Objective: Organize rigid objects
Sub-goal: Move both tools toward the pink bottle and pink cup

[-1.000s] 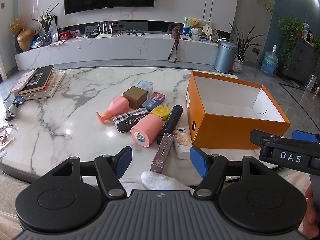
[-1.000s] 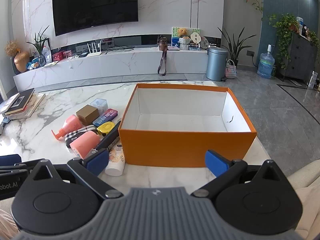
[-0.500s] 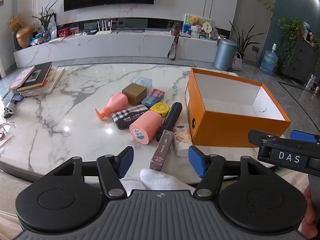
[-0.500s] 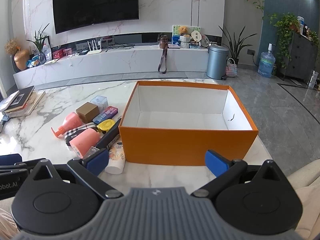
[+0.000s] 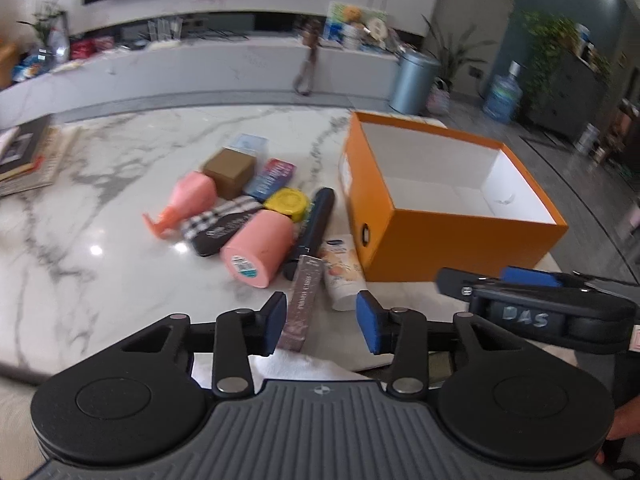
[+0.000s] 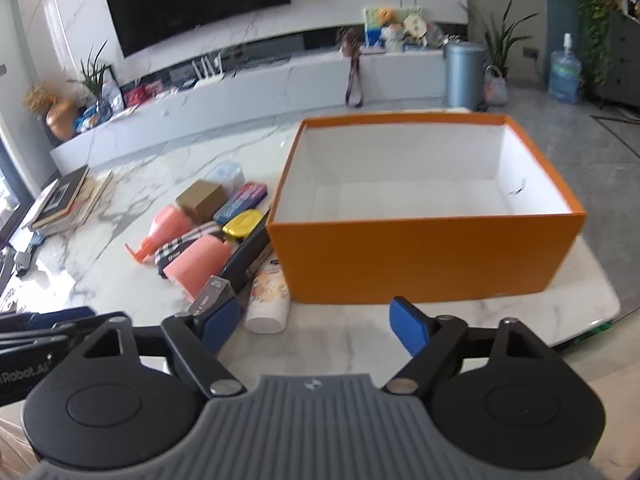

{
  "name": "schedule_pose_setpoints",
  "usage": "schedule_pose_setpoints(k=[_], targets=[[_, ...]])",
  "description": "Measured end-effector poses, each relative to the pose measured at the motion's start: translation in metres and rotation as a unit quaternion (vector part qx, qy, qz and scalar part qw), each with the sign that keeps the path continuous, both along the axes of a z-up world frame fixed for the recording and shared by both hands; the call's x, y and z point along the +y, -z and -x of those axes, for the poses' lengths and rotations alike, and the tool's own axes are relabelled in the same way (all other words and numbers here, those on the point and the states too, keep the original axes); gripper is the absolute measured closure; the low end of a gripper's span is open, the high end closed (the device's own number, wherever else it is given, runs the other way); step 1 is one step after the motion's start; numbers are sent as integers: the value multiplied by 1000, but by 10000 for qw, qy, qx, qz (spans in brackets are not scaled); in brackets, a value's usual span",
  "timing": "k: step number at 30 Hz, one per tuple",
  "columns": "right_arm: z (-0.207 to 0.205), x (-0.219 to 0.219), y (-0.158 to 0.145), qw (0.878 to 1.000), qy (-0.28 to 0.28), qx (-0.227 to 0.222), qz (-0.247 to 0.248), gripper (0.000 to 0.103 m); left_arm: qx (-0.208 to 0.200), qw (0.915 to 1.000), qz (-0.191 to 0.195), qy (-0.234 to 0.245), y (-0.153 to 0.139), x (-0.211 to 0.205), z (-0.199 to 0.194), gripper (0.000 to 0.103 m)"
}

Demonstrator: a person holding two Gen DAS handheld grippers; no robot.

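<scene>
I am holding the left gripper (image 5: pixel 321 322) low over the near table edge, jaws spread wide and grasping nothing; the long slim mauve carton with glitter print (image 5: pixel 302 304) is lying between its blue fingertips (image 5: pixel 275 322), nearer the left pad; whether that pad is touching it, I cannot tell.

I am judging this carton the first pick, since it is the closest piece of the pile and its narrow sides suit a pinch.

The right gripper (image 6: pixel 316 326) is hovering released in front of the open orange cardboard box with white lining (image 6: pixel 424 256); the box is looking empty, ahead and right of the left gripper.

Beyond the left fingertips: a white squeeze tube with peach print (image 5: pixel 340 268) beside the carton; a pink cylindrical cup on its side (image 5: pixel 258 248); a dark slim case (image 5: pixel 314 228) leaning toward the box wall.

Risk: the tube is crowding the carton, so closing may nudge it.
</scene>
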State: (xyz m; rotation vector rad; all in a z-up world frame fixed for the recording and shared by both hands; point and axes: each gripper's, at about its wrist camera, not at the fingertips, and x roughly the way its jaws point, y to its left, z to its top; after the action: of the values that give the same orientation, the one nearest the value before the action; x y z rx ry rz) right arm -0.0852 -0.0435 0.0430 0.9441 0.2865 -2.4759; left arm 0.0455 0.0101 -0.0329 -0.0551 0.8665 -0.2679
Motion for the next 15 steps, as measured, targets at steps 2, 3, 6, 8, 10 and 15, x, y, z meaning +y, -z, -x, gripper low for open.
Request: schedule_pose_setpoints(k=[2,3,6,8,10,15], targets=[[8,-10,5,9999,-100,-67,-110,32,162,9997,1,160,7,-1,-13,55],[12,-14,7,9997,-153,-126,-128,34,232,9995,-9,230,11,-1,-18,55],[27,-26,14,9992,-158,-339,-139,42,489,9980,-162,367,26,-2,-36,55],[37,-34,19,9986,-180,-453,-227,46,636,9968,-211,443,36,-3,-47,55],[46,-41,26,9978,-161,-578,-284,47,799,9954,-235,483,46,-4,-59,55],[66,-54,42,9951,-48,-910,-383,47,1017,9922,-326,645,62,-7,-81,55]])
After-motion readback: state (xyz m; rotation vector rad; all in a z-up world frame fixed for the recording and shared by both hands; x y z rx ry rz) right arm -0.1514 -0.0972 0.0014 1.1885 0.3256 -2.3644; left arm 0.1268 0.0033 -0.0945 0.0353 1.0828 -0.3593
